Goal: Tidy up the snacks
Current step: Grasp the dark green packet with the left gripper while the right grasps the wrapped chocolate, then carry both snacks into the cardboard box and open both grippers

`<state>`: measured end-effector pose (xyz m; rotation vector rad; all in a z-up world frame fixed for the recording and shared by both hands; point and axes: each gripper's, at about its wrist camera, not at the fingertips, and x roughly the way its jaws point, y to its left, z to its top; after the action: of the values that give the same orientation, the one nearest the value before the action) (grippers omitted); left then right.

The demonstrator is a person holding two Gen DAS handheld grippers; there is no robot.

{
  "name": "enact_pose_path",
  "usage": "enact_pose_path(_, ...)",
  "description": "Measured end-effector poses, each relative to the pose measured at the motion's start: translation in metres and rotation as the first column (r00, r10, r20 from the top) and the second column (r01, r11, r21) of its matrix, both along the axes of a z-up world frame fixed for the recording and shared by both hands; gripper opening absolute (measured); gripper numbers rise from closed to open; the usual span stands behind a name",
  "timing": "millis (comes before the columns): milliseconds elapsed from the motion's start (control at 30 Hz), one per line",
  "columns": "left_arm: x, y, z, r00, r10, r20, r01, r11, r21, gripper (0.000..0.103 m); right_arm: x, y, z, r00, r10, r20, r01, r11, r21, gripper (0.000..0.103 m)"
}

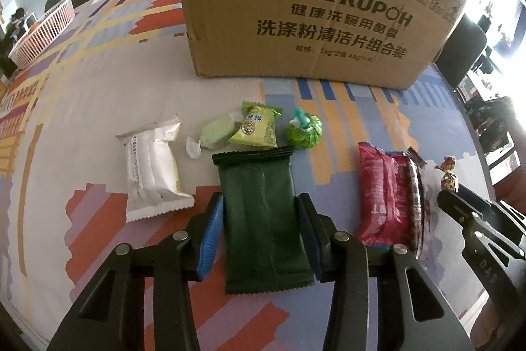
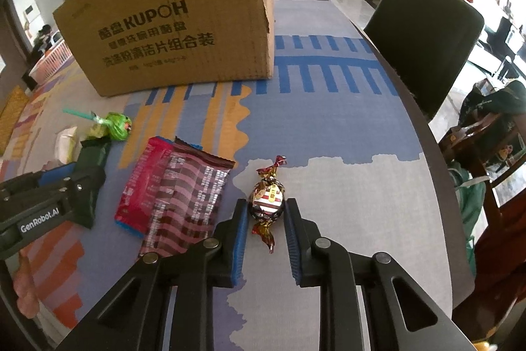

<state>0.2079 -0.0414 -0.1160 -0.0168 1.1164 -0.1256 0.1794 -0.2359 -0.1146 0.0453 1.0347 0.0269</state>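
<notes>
Our left tongs (image 1: 259,219) sit with both blue pads against the sides of the dark green snack pack (image 1: 263,219) lying flat on the table (image 1: 98,107). Our right tongs (image 2: 264,219) squeeze the shiny wrapped candy (image 2: 267,203), beside the red packs (image 2: 174,196).

Black linkage arms, silver pivot pins, blue-padded fingers (image 1: 210,236), white "GenRobot.AI" lettering

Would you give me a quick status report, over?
Left gripper straddles dark green packet. Right gripper straddles wrapped candy. Neither lifted. Cardboard box behind; nothing blocking.
</notes>
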Motion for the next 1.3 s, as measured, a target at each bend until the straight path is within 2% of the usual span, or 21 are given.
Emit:
enact_pose_path(367, -0.027, 0.006, 0.038, 0.997, -0.014, 0.080, 0.017, 0.999, -0.040, 0.044, -0.015, 0.013, 0.035, 0.996, 0.045, 0.077, -0.048, 0.998, 0.031, 0.023)
enact_pose_path(700, -0.040, 0.007, 0.083, 0.980, -0.042, 0.197, 0.054, 0.997, -0.052, 0.044, -0.019, 0.023, 0.070, 0.983, 0.085, 0.161, -0.096, 0.993, 0.067, 0.023)
enact_pose_path(933, -0.035, 0.012, 0.108, 0.965, -0.047, 0.256, 0.064, 0.996, -0.062, 0.044, -0.013, 0.030, 0.092, 0.970, 0.101, 0.220, -0.120, 0.990, 0.075, 0.023)
enact_pose_path(1300, -0.011, 0.015, 0.142, 0.940, -0.052, 0.338, 0.061, 0.998, -0.017, 0.044, 0.010, 0.049, 0.130, 0.934, 0.146, 0.325, -0.183, 0.979, 0.086, 0.023)
